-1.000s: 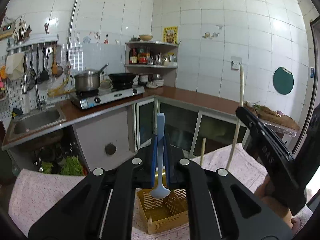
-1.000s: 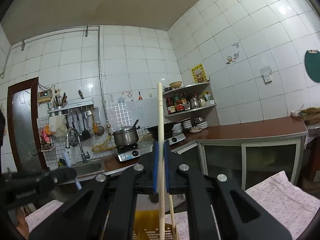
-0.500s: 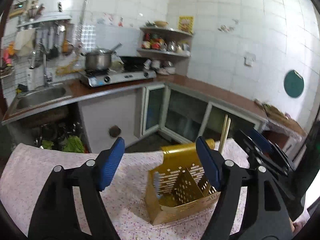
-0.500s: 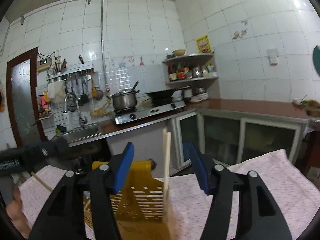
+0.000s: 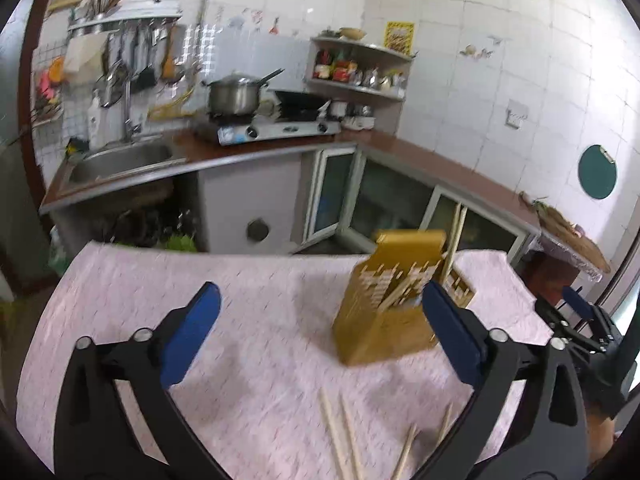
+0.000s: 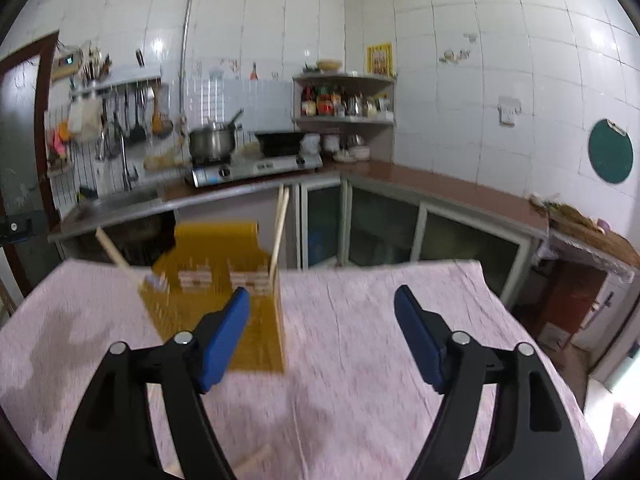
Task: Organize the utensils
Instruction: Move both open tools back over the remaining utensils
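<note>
Grippers both empty: left gripper [image 5: 320, 328] and right gripper [image 6: 322, 332] jaws just opened wide. Yellow caddy [image 5: 384, 320] right of centre; loose chopsticks [image 5: 340, 440] at bottom.

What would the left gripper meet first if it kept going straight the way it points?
Probably the bare pink tablecloth. The open left gripper tilts downward, nothing between its fingers; the yellow utensil holder stands right of its line. Depth is uncertain.

No words or numbers can be read; the yellow poster [image 6: 379, 59] on the wall is too blurred
</note>
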